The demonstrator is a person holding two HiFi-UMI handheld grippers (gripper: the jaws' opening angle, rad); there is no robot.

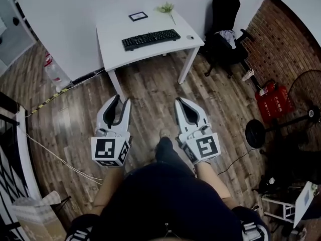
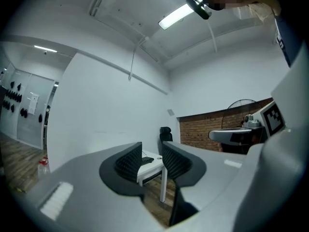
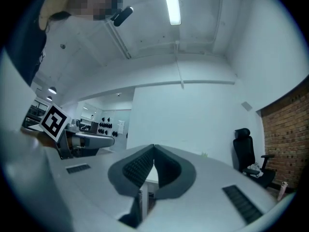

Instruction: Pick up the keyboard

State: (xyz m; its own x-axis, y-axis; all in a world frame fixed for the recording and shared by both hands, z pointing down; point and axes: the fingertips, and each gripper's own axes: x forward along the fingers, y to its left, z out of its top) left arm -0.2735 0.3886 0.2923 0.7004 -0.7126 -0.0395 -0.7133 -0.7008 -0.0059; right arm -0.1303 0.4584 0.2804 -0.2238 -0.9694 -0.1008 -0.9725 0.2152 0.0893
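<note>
- Lying on the white table (image 1: 114,49), along the middle of its top and nearer the front edge, the black keyboard (image 1: 150,39) has nothing touching it.
- A mouse (image 1: 190,37) sits just beside the keyboard's right end, near the front right corner.
- A small framed card (image 1: 138,16) and a green sprig (image 1: 166,7) lie toward the back edge.
- Both grippers hover over the wooden floor (image 1: 150,92), well apart from the table.
- Left gripper (image 1: 123,100): jaws apart, nothing between the pads.
- Right gripper (image 1: 178,101): jaws pressed together, empty.
- A black office chair (image 1: 225,14) stands beyond the table's right edge.
</note>
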